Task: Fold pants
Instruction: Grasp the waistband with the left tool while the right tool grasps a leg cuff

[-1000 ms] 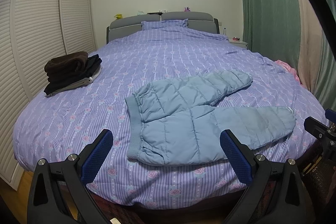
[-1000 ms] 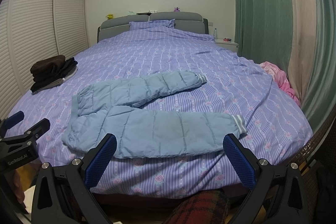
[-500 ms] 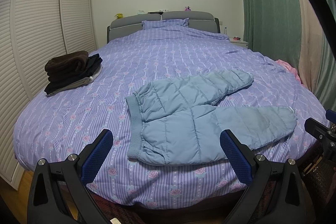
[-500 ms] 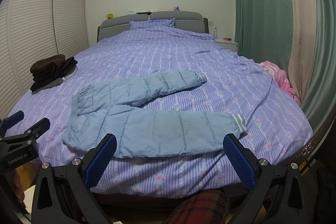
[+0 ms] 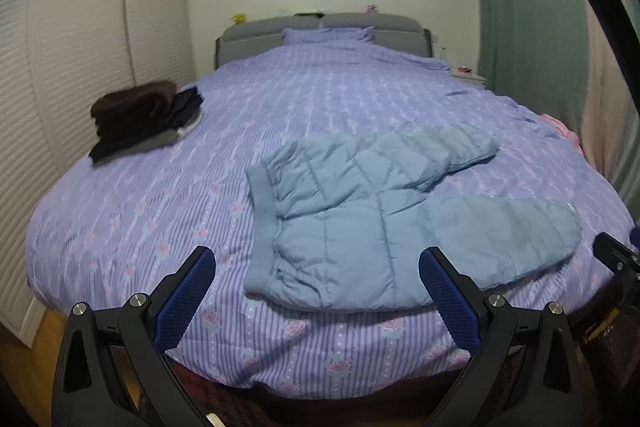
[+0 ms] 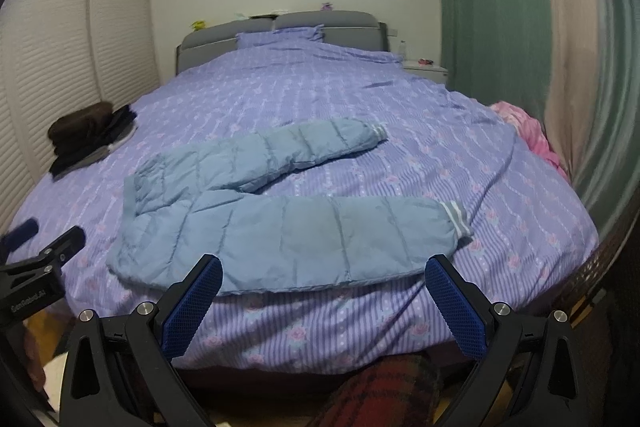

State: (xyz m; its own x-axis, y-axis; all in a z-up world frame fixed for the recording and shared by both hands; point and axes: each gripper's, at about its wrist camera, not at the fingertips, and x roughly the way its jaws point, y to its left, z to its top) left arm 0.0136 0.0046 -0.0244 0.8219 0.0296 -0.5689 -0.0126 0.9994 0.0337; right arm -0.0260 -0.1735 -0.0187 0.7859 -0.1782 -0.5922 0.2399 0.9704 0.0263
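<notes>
Light blue quilted pants point(image 5: 360, 219) lie flat near the front edge of the bed, waistband to the left, legs spread to the right. In the right wrist view the pants point(image 6: 288, 227) show both legs, the near one ending in a striped cuff. My left gripper point(image 5: 318, 291) is open and empty, just short of the waistband end. My right gripper point(image 6: 324, 295) is open and empty, in front of the near leg. Neither touches the pants.
The bed has a purple floral striped cover point(image 5: 160, 211). A stack of dark folded clothes point(image 5: 140, 119) sits at the left side of the bed. Pink fabric point(image 6: 532, 139) lies at the right edge by the green curtain point(image 6: 492, 7). White louvred wardrobe doors point(image 5: 80, 47) stand left.
Both grippers have moved forward, closer to the bed and the pants. The pants have not moved.
</notes>
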